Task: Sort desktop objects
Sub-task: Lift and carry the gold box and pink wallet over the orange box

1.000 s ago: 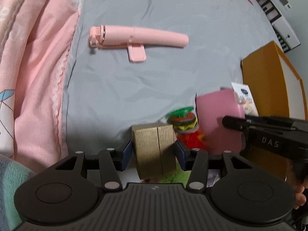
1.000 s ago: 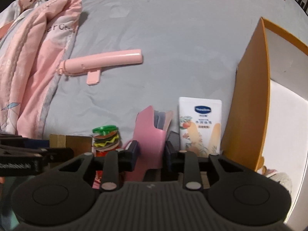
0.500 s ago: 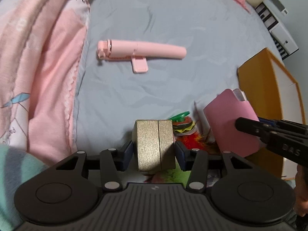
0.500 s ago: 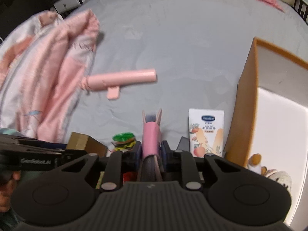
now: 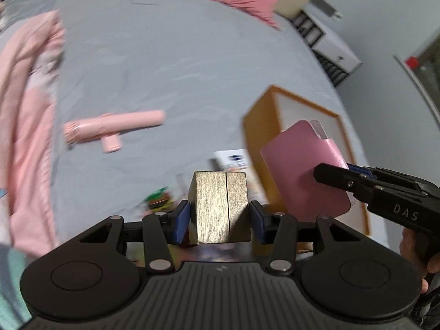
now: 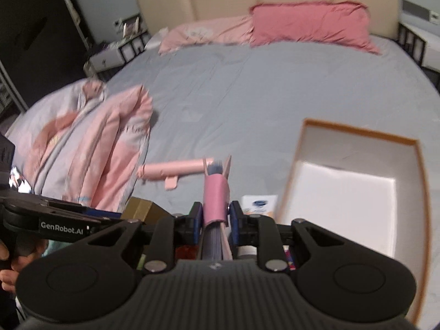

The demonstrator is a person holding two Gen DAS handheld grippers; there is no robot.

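Tongs both grip: left tongs (image 5: 220, 217) clamp a ribbed gold cardboard box (image 5: 220, 206), right tongs (image 6: 216, 217) a pink card sleeve (image 6: 216, 200). Carry each level over the orange-walled open box (image 6: 357, 187) at right; release low inside.

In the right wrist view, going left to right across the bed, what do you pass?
Pink quilt → pink stick-shaped gadget → pink pouch clamped in the right gripper → white lotion tube → orange-edged box.
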